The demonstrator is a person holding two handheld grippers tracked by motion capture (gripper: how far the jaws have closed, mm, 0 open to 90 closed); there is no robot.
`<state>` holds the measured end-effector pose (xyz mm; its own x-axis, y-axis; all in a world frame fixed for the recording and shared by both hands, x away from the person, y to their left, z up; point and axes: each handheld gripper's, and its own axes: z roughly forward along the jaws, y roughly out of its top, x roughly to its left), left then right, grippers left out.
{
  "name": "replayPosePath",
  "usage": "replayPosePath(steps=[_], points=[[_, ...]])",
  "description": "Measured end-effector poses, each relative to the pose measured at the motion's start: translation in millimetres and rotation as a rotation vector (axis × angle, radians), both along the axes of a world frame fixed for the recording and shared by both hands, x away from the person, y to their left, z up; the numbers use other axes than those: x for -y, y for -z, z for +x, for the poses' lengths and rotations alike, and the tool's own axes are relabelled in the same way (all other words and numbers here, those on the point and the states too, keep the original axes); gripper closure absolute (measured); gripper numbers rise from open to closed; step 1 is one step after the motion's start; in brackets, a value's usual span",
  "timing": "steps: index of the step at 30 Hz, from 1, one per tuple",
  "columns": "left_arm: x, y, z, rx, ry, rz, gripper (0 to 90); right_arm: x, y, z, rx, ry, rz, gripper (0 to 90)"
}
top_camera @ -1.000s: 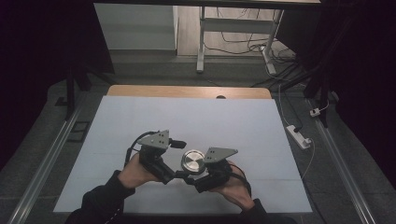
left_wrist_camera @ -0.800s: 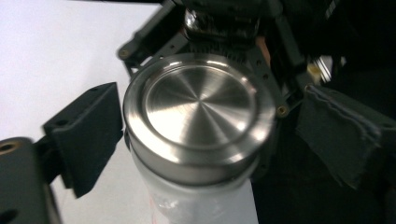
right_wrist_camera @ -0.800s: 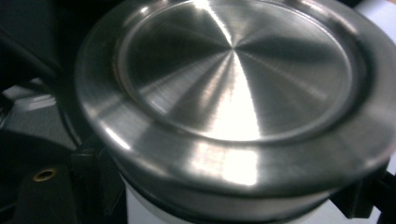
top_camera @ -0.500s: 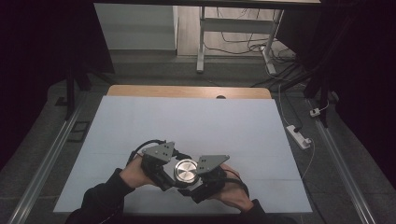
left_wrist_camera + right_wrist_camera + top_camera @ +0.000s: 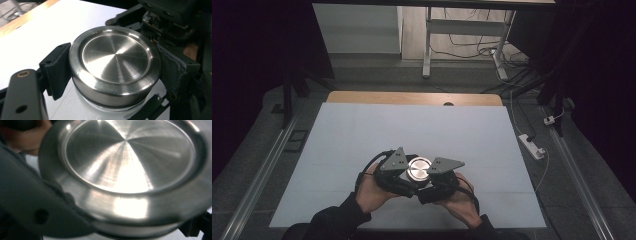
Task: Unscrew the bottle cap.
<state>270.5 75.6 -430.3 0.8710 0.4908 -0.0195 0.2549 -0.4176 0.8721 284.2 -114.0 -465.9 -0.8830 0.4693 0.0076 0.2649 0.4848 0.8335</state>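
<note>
- Near the front middle of the white table point(image 5: 362, 135), a round metal lid point(image 5: 418, 168) on a jar sits between the left gripper point(image 5: 404, 172) and the right gripper point(image 5: 434, 175), which meet on it from opposite sides.
- Along the left gripper's own view, the metal lid point(image 5: 113, 63) lies squarely between the two black jaws: one pad point(image 5: 58, 68) presses its left flank, the other presses its right flank, so this gripper is clamped on the lid. Its jaws have just been closing, with the lid between them.
- From the right gripper view, the metal lid point(image 5: 125, 170) is very close and blurred; one dark jaw lies against its lower left edge, and this gripper too is closed on the jar, gripping just under the lid's rim.
- Below the lid, the left gripper view shows a pale, glassy body point(image 5: 100, 110) standing on the white table point(image 5: 37, 35), which the high view hides under the lid and the grippers. The same view shows the right gripper's dark body point(image 5: 172, 22) just behind the lid.
- Seen from above, the high view shows what the close views do not: both hands, the left hand point(image 5: 372, 192) and the right hand point(image 5: 459, 200), coming in from the near edge, forearms angled inward, each grey three-cornered plate pointing toward the lid.
</note>
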Motion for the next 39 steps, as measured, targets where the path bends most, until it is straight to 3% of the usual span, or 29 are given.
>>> replayPosePath(steps=[2,4,10,14,30,39], points=[[-2.0,-4.7,-0.2,-0.023,-0.018,-0.037,19.5,-1.4,2.4,-0.2,0.006,0.025,-0.019,14.4],[-2.8,-7.1,-1.9,-0.001,-0.037,-0.023,19.4,-1.8,5.1,-0.1,0.002,0.032,-0.014,14.4],[-9.1,-8.6,1.8,-0.019,-0.002,-0.035,19.4,-0.7,1.9,-0.6,-0.001,0.028,0.012,14.4],[-13.3,-11.7,1.6,-0.007,0.013,-0.008,19.3,2.0,2.1,2.0,-0.01,0.026,0.022,14.4],[-40.1,-19.0,1.7,-0.004,0.056,-0.035,19.2,10.4,-1.3,6.7,-0.01,-0.003,0.024,14.3],[-49.9,-13.6,-3.6,-0.013,0.093,-0.041,19.2,14.5,-1.8,10.4,-0.008,0.002,0.017,14.3]])
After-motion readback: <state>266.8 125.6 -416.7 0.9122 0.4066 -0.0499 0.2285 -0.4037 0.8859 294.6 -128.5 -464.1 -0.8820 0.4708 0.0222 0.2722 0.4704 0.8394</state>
